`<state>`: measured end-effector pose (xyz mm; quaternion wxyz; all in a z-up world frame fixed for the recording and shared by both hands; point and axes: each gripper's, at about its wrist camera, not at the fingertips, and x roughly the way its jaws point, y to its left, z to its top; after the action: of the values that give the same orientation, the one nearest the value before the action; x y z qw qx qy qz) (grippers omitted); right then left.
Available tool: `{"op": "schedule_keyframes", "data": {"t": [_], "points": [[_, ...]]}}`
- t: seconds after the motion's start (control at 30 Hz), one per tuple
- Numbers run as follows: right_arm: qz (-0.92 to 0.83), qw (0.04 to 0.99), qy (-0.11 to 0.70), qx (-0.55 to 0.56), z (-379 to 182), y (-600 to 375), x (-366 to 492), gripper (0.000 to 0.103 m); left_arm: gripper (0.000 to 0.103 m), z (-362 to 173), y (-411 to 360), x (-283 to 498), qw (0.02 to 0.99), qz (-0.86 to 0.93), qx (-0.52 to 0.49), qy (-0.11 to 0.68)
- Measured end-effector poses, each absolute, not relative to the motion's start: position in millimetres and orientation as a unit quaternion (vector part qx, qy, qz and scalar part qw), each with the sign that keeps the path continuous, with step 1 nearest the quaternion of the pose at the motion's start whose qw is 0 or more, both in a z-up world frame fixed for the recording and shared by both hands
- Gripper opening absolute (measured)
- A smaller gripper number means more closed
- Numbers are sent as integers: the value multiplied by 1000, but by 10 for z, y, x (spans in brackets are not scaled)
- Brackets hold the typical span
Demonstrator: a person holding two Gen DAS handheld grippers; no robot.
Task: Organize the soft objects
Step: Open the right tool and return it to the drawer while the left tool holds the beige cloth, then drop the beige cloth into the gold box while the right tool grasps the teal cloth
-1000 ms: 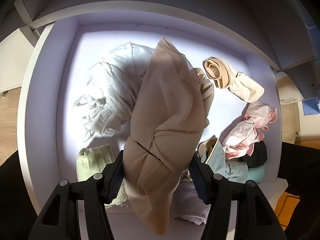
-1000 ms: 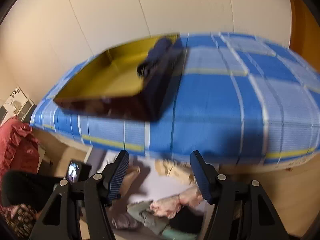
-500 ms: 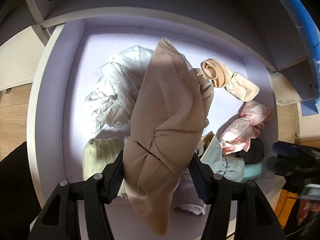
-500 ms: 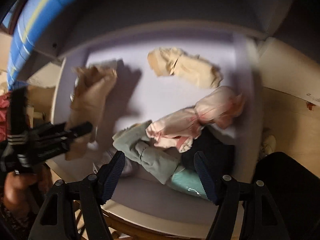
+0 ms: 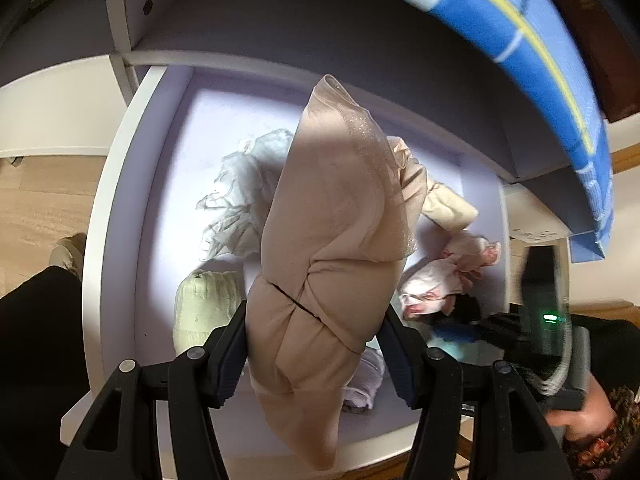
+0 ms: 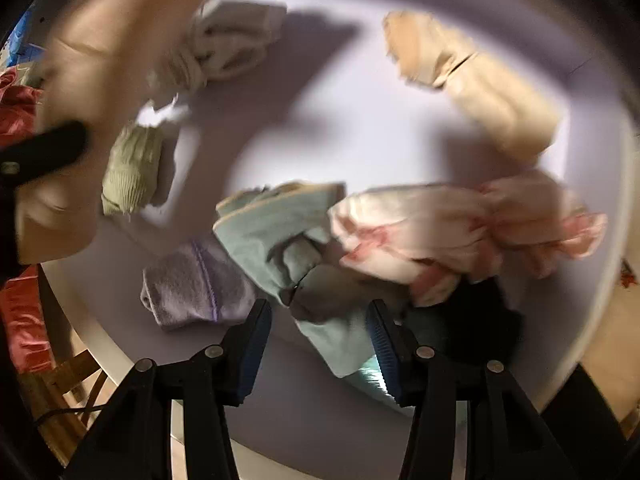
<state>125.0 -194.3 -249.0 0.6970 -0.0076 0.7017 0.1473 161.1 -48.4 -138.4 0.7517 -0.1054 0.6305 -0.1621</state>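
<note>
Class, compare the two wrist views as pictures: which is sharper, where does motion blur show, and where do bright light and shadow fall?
Left wrist view: mostly sharp, fisheye-bent; bright light on the drawer floor, the beige garment partly shaded; the right gripper blurred at the edge. Right wrist view: motion-smeared throughout, pink garment soft; a hard shadow crosses the lit floor.

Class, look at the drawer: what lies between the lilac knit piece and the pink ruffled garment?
In the right wrist view, a crumpled pale teal garment lies between the lilac knit piece and the pink ruffled garment, touching the pink one.
</note>
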Motion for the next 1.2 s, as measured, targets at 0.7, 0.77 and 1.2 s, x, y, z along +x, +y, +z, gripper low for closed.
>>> {"op": "schedule_keyframes", "data": {"t": [0.7, 0.77, 1.2], "points": [[108, 701, 705, -19, -2607, -1900, 1399, 41, 61, -833, -592, 1353, 771, -232, -70, 589], [102, 699, 708, -7, -2629, -1957, 1399, 41, 61, -780, -617, 1324, 773, -240, -69, 584], [99, 695, 712, -14, -2811, -1928, 1376, 41, 61, 300, -722, 1054, 794, -326, -101, 503]]}}
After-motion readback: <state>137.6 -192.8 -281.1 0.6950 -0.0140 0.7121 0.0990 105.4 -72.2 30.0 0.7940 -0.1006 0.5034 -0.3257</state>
